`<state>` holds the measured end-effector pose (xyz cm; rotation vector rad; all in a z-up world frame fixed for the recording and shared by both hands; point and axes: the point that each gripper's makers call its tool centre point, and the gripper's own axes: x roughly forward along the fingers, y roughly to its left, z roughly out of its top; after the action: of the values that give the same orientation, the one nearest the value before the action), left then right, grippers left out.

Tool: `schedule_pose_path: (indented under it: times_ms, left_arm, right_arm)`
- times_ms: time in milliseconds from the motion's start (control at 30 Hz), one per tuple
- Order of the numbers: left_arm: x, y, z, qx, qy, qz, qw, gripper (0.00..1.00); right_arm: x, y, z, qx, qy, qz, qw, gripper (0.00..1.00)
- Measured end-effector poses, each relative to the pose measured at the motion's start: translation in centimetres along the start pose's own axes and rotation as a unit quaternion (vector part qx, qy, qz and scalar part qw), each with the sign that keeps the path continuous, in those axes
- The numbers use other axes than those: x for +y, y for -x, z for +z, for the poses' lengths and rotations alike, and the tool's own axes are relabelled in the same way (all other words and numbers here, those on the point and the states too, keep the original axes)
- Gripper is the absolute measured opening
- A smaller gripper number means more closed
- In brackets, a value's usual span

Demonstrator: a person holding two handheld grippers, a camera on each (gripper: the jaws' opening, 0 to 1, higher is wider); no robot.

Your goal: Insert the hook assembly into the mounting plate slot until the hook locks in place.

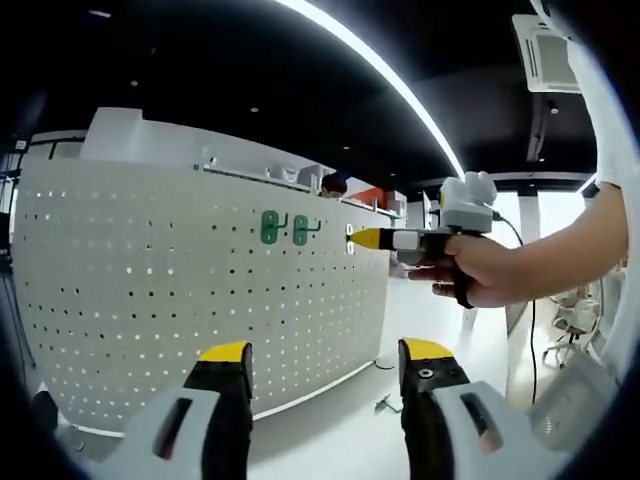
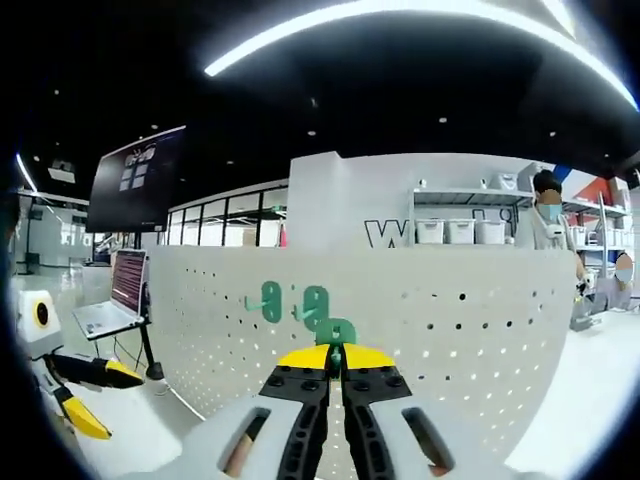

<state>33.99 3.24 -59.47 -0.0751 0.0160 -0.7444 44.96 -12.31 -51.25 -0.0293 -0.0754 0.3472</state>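
White pegboard stands upright across an open office hall under long ceiling lights; it is your mounting plate, and two green hooks already sit side by side in its upper part, near the top edge.

Your right gripper has its fingers clenched on a third green hook, held up close to the board just below and right of the two mounted ones. In the left gripper view you see that same gripper with its yellow tip meeting the board to the right of the pair, your hand behind it. That nose-on hold looks meant to drive the hook's tabs straight into the holes.

Your left gripper hangs back from the board, fingers released and holding nothing, probably to keep the whole board in sight.

You cannot tell whether the hook's tabs have entered any hole: the yellow fingertips cover its lower half, and the contact point is too small to read from the left.
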Motion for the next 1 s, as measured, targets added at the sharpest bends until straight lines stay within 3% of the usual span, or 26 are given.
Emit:
schedule_pose_path:
  times_ms: [367,1000]
  left_arm:
    - [-0.1,0.2,-0.1,0.002,0.002,0.0,1.0,0.6]
    - [0.1,0.9,-0.5,0.012,0.001,0.007,0.9999,0.59]
  right_arm:
    - [-1.5,-2.1,1.6,-0.023,0.011,-0.026,0.9993,0.01]
    - [-2.5,-4.0,1.3,-0.024,0.017,-0.038,0.9988,0.01]
